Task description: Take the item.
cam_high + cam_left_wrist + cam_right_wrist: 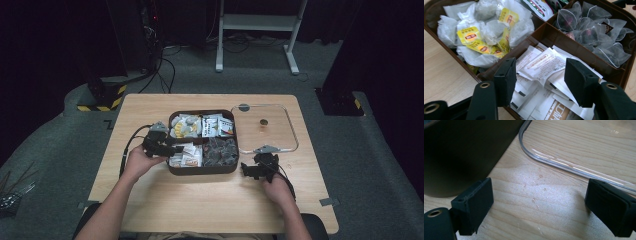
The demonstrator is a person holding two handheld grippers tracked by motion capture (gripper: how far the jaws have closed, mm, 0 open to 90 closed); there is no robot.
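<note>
We're right over the white paper sachets (541, 67) heaped in the near-left compartment of the brown box (549, 37), and our left gripper (539, 80) hovers with its jaws about halfway apart, one on each side of the top sachet and gripping nothing yet, which looks to us like a line-up for a pinch. The print on those sachets is too small to read (one lower packet shows a brown panel with large white characters, cut off at the frame edge). Beyond the divider, the yellow-tagged tea bags (484, 32) carry a red-and-yellow logo we can't quite make out, and the clear pyramid bags (596, 35) fill the neighbouring compartment. The clear lid (574, 167) lies flat on the table (539, 192) just beside the box, presumably set aside to leave the box open. Our right gripper (539, 202) waits low over bare wood between box and lid, jaws wide, empty.
</note>
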